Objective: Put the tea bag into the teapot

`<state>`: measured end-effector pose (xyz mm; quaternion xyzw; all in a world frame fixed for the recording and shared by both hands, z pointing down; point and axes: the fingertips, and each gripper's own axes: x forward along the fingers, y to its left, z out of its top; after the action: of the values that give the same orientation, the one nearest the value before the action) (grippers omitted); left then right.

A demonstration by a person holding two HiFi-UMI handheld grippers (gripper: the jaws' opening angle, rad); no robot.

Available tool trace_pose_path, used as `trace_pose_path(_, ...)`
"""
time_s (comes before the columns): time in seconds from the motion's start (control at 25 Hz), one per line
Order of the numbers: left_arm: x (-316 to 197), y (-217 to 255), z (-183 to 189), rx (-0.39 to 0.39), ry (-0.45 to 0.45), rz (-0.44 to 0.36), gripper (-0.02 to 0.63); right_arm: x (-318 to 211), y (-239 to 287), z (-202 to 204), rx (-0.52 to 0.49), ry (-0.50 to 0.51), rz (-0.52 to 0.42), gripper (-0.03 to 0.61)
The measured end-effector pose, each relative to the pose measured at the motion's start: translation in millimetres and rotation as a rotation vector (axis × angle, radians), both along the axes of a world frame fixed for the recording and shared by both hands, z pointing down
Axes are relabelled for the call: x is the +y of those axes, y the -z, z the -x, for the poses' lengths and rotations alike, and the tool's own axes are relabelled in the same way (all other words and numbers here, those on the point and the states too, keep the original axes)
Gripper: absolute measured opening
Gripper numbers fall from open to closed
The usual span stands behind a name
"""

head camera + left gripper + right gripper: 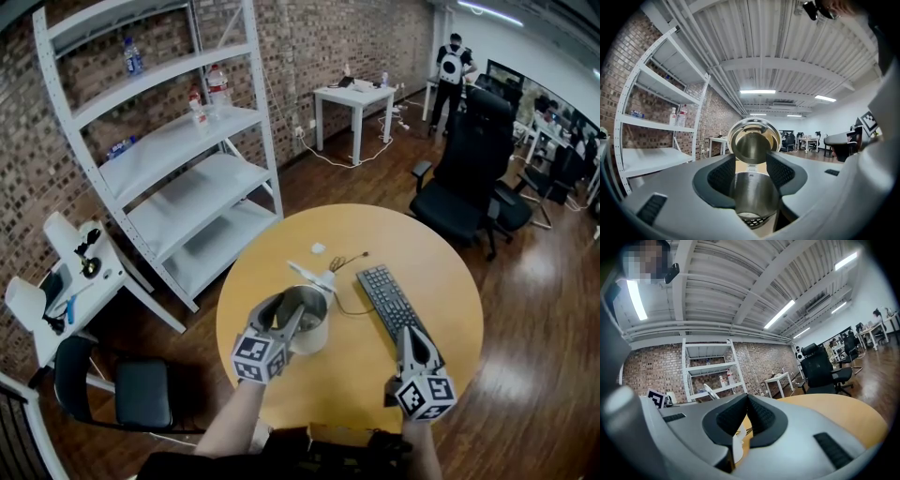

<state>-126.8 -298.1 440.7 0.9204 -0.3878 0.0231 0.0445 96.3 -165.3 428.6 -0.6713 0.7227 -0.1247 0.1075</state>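
Two grippers above the table (450, 281): left gripper (284, 317) spread wide at the open-lidded teapot (315, 330), right gripper (407, 334) clenched, beside the keyboard (392, 300).

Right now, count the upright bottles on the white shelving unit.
3. One bottle stands on an upper shelf; a smaller bottle and a taller bottle stand together one shelf lower. Others may be hidden or too small to tell.

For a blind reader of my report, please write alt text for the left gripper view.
A steel teapot with its lid raised shows between the open jaws of the left gripper; white shelving and a brick wall behind.
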Motion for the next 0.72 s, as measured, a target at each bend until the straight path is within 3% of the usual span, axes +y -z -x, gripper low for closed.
trace_pose_path(0.12,10.0,5.6,7.7,0.013,0.000,-0.015,0.199,3.4,3.6,2.4,-0.003,0.003,-0.007,0.003)
trace_pose_path(0.16,15.4,10.0,9.7,0.019,-0.008,-0.029,0.161,4.5,4.8,3.4,-0.005,0.009,-0.018,0.003)
trace_pose_path(0.2,21.3,14.3,11.2,0.024,-0.019,-0.041,0.009,5.8,5.2,4.9,-0.009,0.020,-0.030,0.003)
trace_pose_path(0.44,46.0,17.5,20.0,0.049,-0.020,-0.056,0.009,14.2,10.7,21.1,-0.008,0.069,-0.065,0.003)
trace_pose_path(0.72,74.5,13.3,36.4,0.042,0.007,-0.045,0.009,26.6,-3.2,36.2,-0.002,0.097,-0.021,0.003)
